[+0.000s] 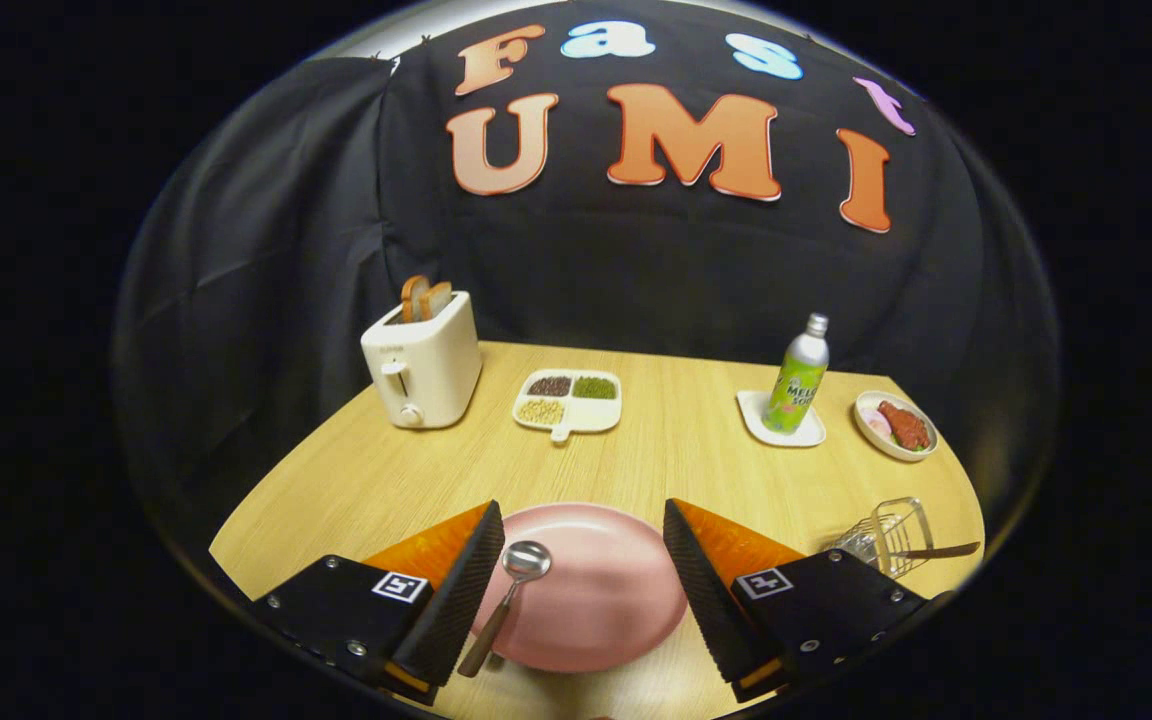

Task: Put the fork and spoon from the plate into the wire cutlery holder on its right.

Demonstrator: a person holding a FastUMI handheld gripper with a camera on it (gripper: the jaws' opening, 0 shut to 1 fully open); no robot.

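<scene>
The gripper (581, 580) hung with its fingers spread wide and empty over the pink plate (601, 600) at the tabletop's near edge, where the spoon (508, 600) lay bowl up beside the left finger. At the near right corner the wire cutlery holder (891, 535) held a handle, probably the fork (936, 551), its tines hard to make out. Farther back a toaster (423, 365) carried bread slices, a divided dish (569, 402) beans, a bowl (894, 425) food, and a bottle's (799, 378) label was unreadable.

Black creased cloth wall (266, 250) behind light wood table (676, 450); pale strip above cloth, perhaps ceiling.
</scene>
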